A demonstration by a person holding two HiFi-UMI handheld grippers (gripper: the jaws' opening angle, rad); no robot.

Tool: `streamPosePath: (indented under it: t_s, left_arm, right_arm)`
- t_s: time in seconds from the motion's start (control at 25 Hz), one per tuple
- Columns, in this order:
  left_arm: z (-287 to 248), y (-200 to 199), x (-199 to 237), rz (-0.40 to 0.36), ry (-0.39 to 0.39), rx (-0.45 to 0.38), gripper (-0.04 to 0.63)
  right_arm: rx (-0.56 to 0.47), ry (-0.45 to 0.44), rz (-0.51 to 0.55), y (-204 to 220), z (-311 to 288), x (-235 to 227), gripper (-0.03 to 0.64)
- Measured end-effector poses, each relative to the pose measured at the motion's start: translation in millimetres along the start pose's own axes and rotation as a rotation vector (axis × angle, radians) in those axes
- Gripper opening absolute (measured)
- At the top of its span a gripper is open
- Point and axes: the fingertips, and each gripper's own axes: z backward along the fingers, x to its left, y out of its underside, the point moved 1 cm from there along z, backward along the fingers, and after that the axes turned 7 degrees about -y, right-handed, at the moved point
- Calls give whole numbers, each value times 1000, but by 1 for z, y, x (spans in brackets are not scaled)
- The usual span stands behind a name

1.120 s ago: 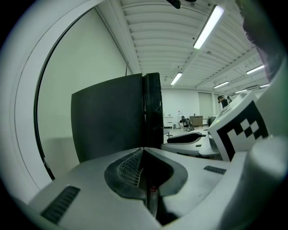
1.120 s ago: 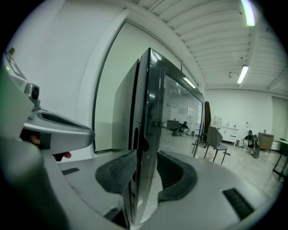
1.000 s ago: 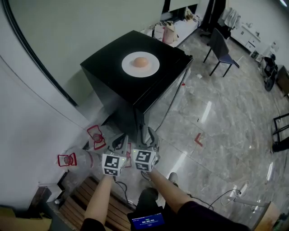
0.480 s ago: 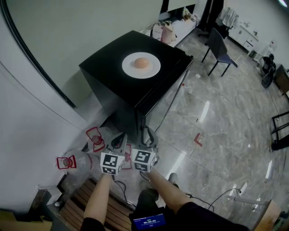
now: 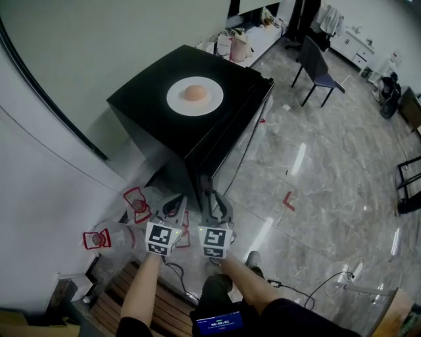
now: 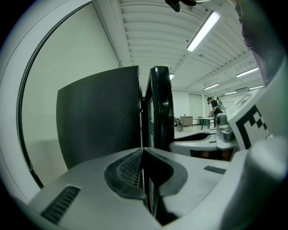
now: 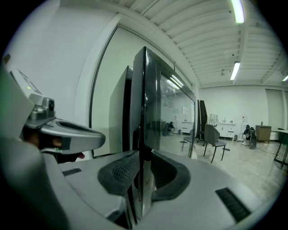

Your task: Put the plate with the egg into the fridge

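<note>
Up on the fridge [image 5: 148, 108] sat the plate [image 5: 210, 104] and egg [image 5: 194, 93], probably light, brittle, best lifted level by its rim; my right claw [image 5: 216, 205] had just been closing onto the door edge [image 7: 143, 103], left claw [image 5: 172, 205] clenched empty.

A pale grey marble floor [image 5: 316, 171] runs off to the right, glossy with streaks of reflected light and carrying a small red mark [image 5: 288, 201]. A dark chair [image 5: 318, 66] stands near white cabinets [image 5: 348, 43]. The wall [image 5: 99, 39] on the left is plain white, with long strip lights [image 7: 237, 11] overhead. Wooden slats [image 5: 112, 296], possibly a pallet, lie close by.
</note>
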Motion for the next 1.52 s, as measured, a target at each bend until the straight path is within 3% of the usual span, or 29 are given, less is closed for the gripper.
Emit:
streamPosePath:
  t_s: [0.32,0.64,1.2,1.36,1.52]
  left_arm:
    - [-27,-24,-90,-72,208,-24,9]
    - [-45,-36,-183,-121,349,-18,9]
    - [-108,-63,-327,-144,445,5,9]
    - [-132,-76,-365,-155,451,11,9]
    - [-142,-91,-384,-206,429,4,9]
  right_arm:
    - [1,-137,9,11,61,-56,86]
    - [-9,-87,25,22,105,-120,61]
    - [-38,138,10,12,211,-277,58]
    - [-48,141,36,7,226,-312,58]
    - [-13,75,95,-7,233,-327,58]
